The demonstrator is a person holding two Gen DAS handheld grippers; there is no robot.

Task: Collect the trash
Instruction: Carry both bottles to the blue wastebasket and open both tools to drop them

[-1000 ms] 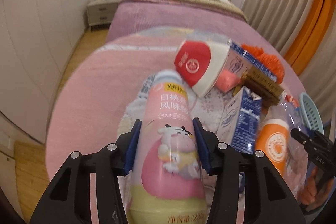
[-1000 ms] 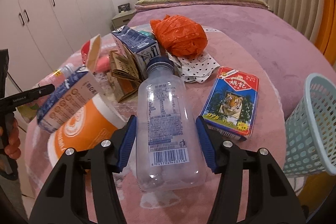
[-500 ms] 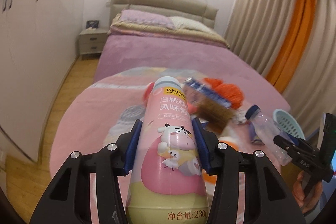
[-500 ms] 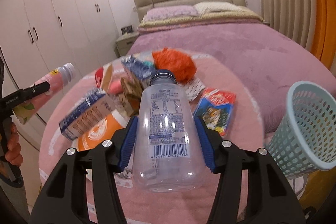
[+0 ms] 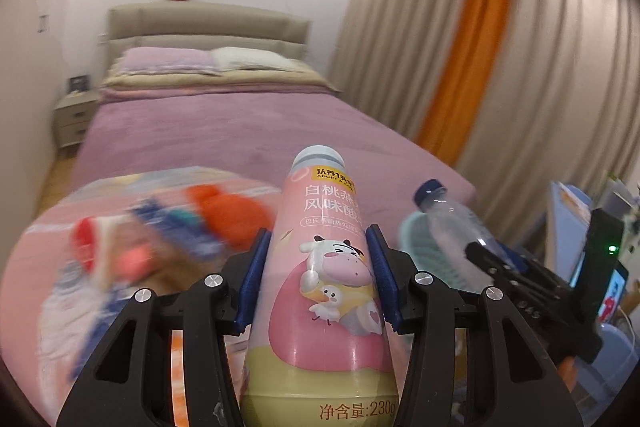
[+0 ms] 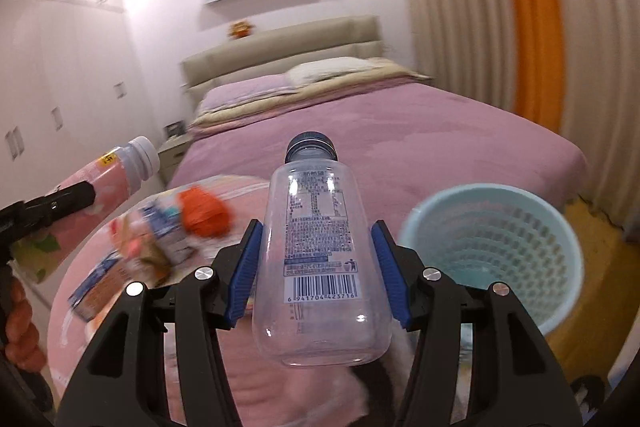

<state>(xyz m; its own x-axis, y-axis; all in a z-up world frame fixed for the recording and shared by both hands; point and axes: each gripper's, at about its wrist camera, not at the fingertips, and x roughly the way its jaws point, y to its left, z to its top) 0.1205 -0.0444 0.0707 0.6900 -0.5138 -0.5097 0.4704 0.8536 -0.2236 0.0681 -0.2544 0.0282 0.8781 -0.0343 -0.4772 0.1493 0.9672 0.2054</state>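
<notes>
My left gripper is shut on a pink yogurt drink bottle, held up above the round pink table. It also shows at the left of the right wrist view. My right gripper is shut on a clear plastic bottle with a dark blue cap, also seen in the left wrist view. A light blue mesh waste basket stands to the right of the table, below and right of the clear bottle.
Blurred trash lies on the table: an orange bag, blue and white cartons, a red and white packet. A purple bed lies behind. Curtains hang at the right.
Both grippers have lifted their bottles off the table and swung right, toward the waste basket. The table trash has dropped low and left in both views.
</notes>
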